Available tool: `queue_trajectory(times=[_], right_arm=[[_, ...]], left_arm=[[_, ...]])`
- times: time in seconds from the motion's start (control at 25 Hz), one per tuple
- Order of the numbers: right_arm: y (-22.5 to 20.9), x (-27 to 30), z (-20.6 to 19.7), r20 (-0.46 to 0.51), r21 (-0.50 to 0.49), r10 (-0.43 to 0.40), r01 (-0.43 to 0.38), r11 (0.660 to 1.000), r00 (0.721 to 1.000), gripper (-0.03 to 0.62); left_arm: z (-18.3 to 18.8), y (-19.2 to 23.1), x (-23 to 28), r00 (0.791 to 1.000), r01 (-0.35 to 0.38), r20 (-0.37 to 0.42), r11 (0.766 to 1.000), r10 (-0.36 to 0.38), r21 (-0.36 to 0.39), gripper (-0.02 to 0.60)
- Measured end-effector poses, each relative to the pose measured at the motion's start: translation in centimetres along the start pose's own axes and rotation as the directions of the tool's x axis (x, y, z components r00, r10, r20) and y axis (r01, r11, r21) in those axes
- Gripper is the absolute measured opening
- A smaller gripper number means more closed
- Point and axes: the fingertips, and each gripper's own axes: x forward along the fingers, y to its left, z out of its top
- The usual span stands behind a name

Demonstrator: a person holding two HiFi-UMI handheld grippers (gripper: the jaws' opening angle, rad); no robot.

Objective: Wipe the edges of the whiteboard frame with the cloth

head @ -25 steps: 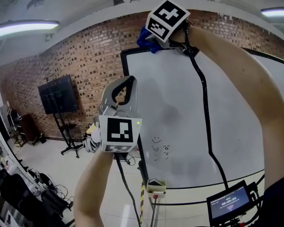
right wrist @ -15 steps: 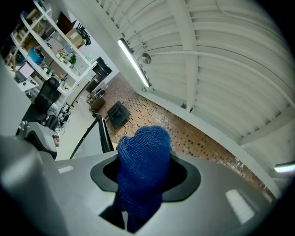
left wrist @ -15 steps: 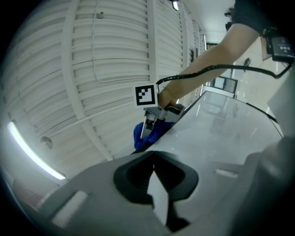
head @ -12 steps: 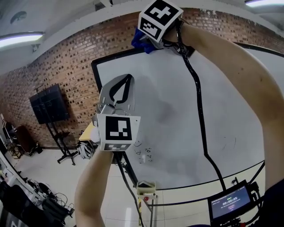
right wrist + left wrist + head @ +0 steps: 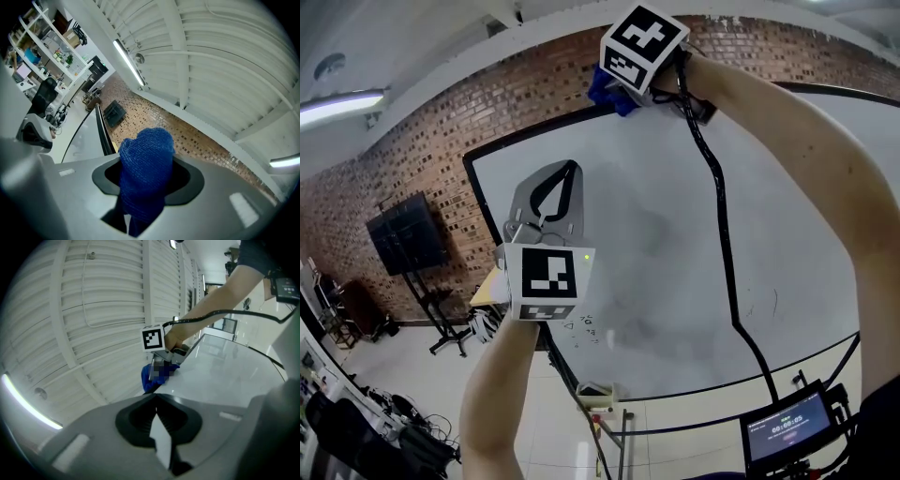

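A: Two grippers up at the whiteboard (image 5: 675,244). Right gripper (image 5: 619,82)?
B: Jaws wide, clamped on the blue cloth (image 5: 145,159). The cloth bulges past the fingertips, at the top edge of the frame (image 5: 534,133).
A: Left gripper (image 5: 156,404)?
B: Jaws fully together, nothing between them. Fingertips in front of the board face, well apart from the cloth.

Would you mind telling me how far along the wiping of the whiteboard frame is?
Done: nothing visible shows which stretches are clean. In hand: the right gripper holds the blue cloth at the whiteboard frame top edge. Left, probably: the side and bottom edges; the left gripper is shut and empty.
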Motion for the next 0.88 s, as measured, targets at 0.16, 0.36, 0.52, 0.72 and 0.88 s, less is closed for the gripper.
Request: queue_trajectory(times=[0.16, 0.36, 0.52, 0.72, 0.88], right_arm=[[-2.4, -1.7, -2.3, -0.003, 0.022, -0.028, 0.028, 0.999, 1.0, 0.196], [-6.3, -4.1, -4.2, -0.012, 0.038, -0.061, 0.062, 0.997, 0.998, 0.195], [-9.8, -6.5, -6.2, -0.022, 0.05, -0.081, 0.082, 0.995, 0.996, 0.193], [-12.0, -8.3, -9.8, -0.014, 0.088, -0.12, 0.121, 0.989, 0.993, 0.193], [-14.3, -9.9, -11.6, -0.026, 0.118, -0.136, 0.138, 0.983, 0.99, 0.193]], left_arm=[[1.9, -1.7, 1.1, 1.0, 0.006, 0.006, 1.0, -0.007, 0.008, 0.003], [5.9, -4.0, 3.4, 0.999, 0.031, 0.023, 0.999, -0.031, 0.008, 0.003], [9.1, -6.7, 5.1, 0.998, 0.053, 0.025, 0.999, -0.053, -0.002, 0.003], [9.7, -10.2, 5.3, 0.998, 0.069, 0.017, 0.998, -0.069, -0.014, 0.003], [10.9, -12.3, 6.0, 0.996, 0.089, 0.015, 0.996, -0.089, -0.031, 0.003]])
